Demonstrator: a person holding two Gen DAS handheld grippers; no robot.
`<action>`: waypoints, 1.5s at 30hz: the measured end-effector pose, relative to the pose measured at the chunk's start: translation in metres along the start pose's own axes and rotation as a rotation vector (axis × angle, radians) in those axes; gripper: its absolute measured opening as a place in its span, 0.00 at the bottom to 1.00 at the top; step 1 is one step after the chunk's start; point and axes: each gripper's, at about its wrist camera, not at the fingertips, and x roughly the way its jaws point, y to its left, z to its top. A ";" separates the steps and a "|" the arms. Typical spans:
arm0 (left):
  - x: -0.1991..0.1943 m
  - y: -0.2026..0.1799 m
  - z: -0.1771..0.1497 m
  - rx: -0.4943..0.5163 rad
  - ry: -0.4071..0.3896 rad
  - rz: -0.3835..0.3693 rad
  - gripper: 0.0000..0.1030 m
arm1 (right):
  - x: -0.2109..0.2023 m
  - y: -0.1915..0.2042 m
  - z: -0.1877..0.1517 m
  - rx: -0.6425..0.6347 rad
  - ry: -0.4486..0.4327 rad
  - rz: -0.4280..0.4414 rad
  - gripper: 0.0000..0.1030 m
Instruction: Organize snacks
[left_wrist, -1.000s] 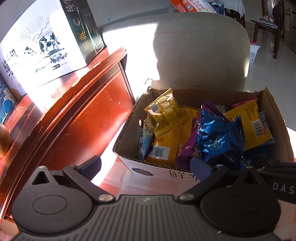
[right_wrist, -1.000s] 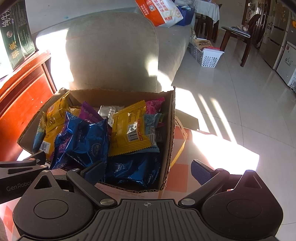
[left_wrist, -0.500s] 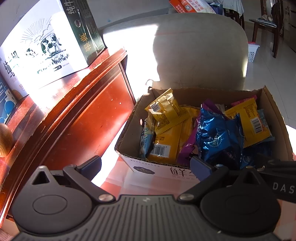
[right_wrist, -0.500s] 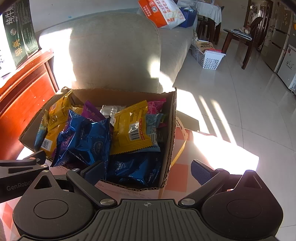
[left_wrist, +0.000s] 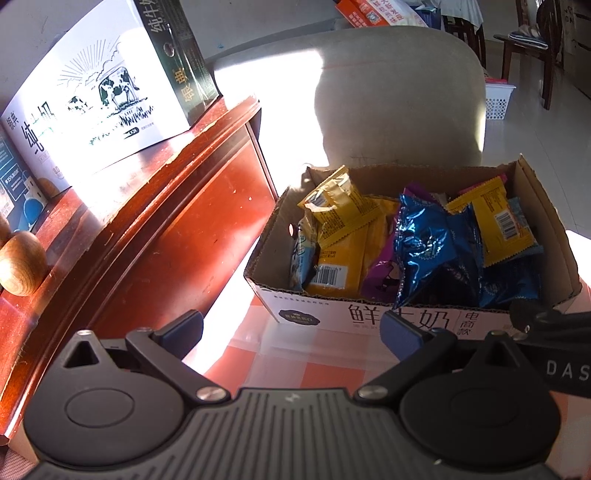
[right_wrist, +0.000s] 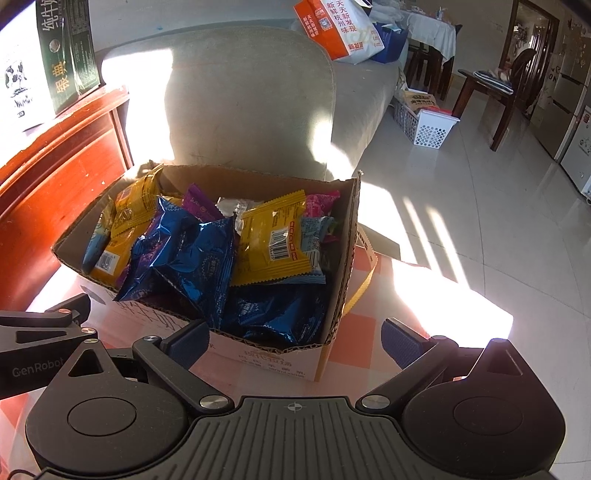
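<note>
Blue foil catches the sun first: a crumpled blue snack packet (right_wrist: 188, 254) sits on top of the heap in the cardboard box (left_wrist: 373, 317), with a yellow barcode packet (right_wrist: 275, 240) leaning to its right, a second yellow packet (left_wrist: 338, 206) propped at the left end, and a purple packet (left_wrist: 382, 275) wedged between them. The box itself stands on a pink checked tablecloth (left_wrist: 295, 365), hard by a red-brown wooden cabinet (left_wrist: 166, 229) that carries a milk carton case (left_wrist: 99, 92), and behind it rises a grey sofa arm (right_wrist: 251, 92). And here is the change: over the last second both cameras have drawn back from the box, so it looks smaller and sits further up in each view, with more checked cloth now showing in front of it. The snacks have not stirred at all. The left gripper (left_wrist: 291, 328) hangs short of the printed front wall with its fingers spread wide and nothing between them; the right gripper (right_wrist: 293, 338) hovers by the box's near right corner, fingers likewise wide apart and empty. So nothing is being carried, every packet seen here is in the box, and this retreat reads to me as either a finish or a pause to pick the next target.
</note>
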 end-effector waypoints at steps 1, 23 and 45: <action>-0.002 0.001 -0.002 -0.003 0.003 0.000 0.98 | -0.001 0.001 -0.001 -0.005 -0.001 0.001 0.97; -0.049 0.026 -0.090 0.047 0.017 -0.030 0.98 | -0.032 0.007 -0.087 -0.027 0.052 0.150 0.97; -0.046 0.031 -0.144 0.095 0.102 -0.073 0.99 | -0.029 0.030 -0.192 -0.001 -0.073 0.156 1.00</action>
